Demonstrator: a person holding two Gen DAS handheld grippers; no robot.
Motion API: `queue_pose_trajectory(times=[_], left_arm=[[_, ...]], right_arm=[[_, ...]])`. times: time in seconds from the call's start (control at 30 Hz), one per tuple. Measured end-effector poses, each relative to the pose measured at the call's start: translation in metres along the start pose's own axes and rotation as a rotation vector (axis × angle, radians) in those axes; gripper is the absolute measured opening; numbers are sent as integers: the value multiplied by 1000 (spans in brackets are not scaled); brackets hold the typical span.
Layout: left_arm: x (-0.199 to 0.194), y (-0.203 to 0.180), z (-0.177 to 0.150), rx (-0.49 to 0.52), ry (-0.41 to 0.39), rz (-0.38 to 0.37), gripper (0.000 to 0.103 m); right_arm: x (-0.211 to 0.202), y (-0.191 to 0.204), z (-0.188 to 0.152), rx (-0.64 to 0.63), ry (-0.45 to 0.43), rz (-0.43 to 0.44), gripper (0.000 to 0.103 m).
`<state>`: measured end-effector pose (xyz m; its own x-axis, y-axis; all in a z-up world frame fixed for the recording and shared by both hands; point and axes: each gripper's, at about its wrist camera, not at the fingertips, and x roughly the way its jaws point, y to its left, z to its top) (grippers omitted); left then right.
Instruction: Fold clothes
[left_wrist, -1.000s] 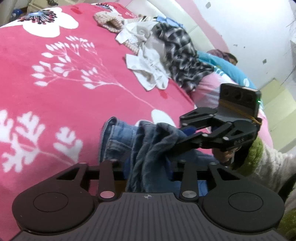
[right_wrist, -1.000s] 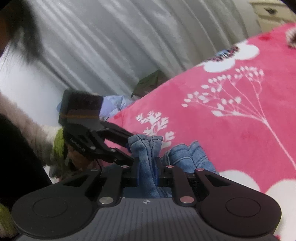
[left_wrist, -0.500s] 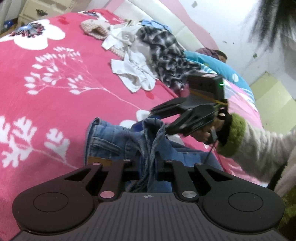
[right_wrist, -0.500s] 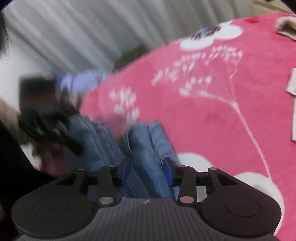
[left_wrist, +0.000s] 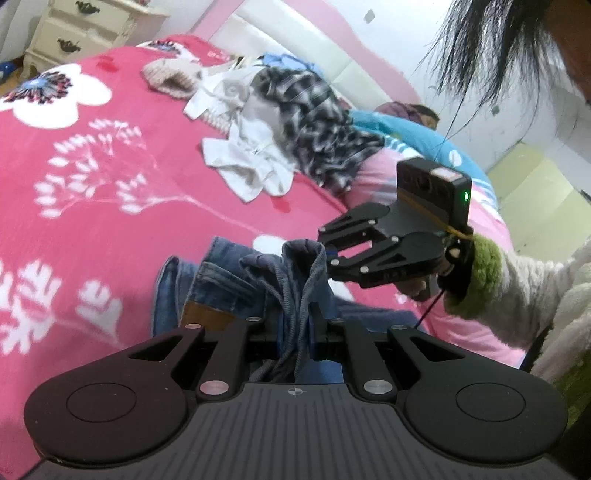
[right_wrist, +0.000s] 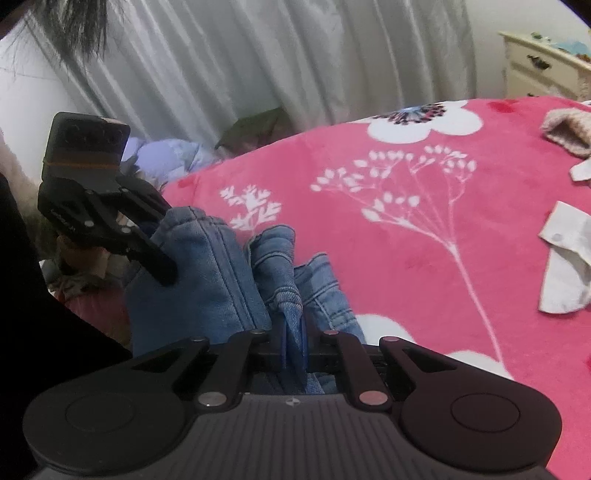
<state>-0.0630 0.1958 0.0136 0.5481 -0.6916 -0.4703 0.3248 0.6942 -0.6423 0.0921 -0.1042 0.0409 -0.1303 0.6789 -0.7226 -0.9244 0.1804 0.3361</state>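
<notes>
The pink floral blanket filled most of what I could see, with a heap of unfolded clothes lying at its far side, well apart from my work. At the near edge lay the jeans, bunched and partly lifted off the blanket, a brown waist patch showing on the near left. My left gripper was clamped on a gathered ridge of denim that rose between its fingers. My right gripper was closing at that moment on another fold of the same jeans, with cloth already pinched between its blue pads. From the left wrist view the right gripper sat just beyond the top of my ridge; from the right wrist view the left gripper pressed into the cloth on the near left.

To do this step well, I judged I should hold both pinches firm, draw the two grips apart along the waistband until the denim hung flat, and only then lay it down, so no crumple got folded in.

Crumpled as they were, the jeans' long axis was hard to read; the bulk seemed to trail from my grips toward the far left, but which end pointed where I could not tell.
</notes>
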Motion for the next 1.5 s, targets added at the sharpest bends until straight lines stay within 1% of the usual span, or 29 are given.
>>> queue_pose_trajectory(times=[0.17, 0.23, 0.4, 0.53, 0.63, 0.7, 0.73, 0.77, 0.8, 0.83, 0.9, 0.97, 1.03, 1.07, 1.1, 1.17, 1.23, 1.27, 1.3, 1.33, 1.4, 1.47, 1.5], left_arm=[[12, 19, 2, -36, 19, 45, 10], [11, 22, 3, -49, 21, 47, 10], [13, 19, 4, -26, 12, 53, 10], [23, 37, 1, -54, 38, 90, 10], [28, 50, -2, -87, 63, 100, 10], [30, 53, -4, -88, 70, 107, 11], [30, 53, -4, -90, 71, 110, 11], [31, 54, -5, -93, 70, 111, 11], [30, 53, -5, -91, 66, 113, 11], [28, 51, -4, -83, 60, 115, 11], [25, 45, -2, -54, 44, 119, 11], [22, 36, -1, 1, 26, 126, 11], [24, 36, -3, 23, 35, 148, 11], [27, 40, -6, 16, 50, 162, 13], [30, 43, -9, 19, 66, 183, 18], [33, 43, -12, 47, 84, 222, 22], [31, 38, -8, 62, 90, 262, 33], [30, 36, -6, 64, 93, 287, 43], [27, 37, -4, 54, 94, 309, 46], [23, 37, -2, 37, 91, 322, 46], [10, 31, 2, 22, 55, 358, 47], [1, 19, 5, 36, 5, 398, 47], [-4, 12, 7, 47, -15, 395, 47]], right_arm=[[15, -11, -3, 14, 12, -22, 8], [18, -13, -3, 14, 14, -26, 8], [10, -14, -6, 25, -4, -29, 8], [30, -23, -10, 26, 19, -45, 8], [41, -27, -18, 44, 25, -44, 8], [40, -28, -19, 63, 16, -56, 10], [37, -28, -19, 82, 10, -63, 14], [32, -29, -20, 107, 3, -74, 22], [26, -31, -21, 136, -10, -101, 27], [15, -32, -25, 164, -37, -127, 34], [-12, -32, -33, 228, -106, -184, 35], [-41, -27, -47, 294, -172, -230, 35], [-70, -18, -66, 357, -233, -282, 35], [-83, -11, -78, 390, -260, -316, 35], [-95, -4, -90, 429, -286, -349, 35], [-121, 14, -116, 520, -340, -423, 35], [-143, 27, -140, 610, -392, -482, 35], [-155, 38, -154, 666, -428, -516, 35], [-166, 50, -170, 724, -467, -544, 36], [-175, 62, -184, 771, -502, -572, 37], [-188, 87, -207, 826, -555, -634, 37], [-193, 111, -224, 845, -575, -688, 37], [-191, 125, -229, 844, -568, -704, 37]])
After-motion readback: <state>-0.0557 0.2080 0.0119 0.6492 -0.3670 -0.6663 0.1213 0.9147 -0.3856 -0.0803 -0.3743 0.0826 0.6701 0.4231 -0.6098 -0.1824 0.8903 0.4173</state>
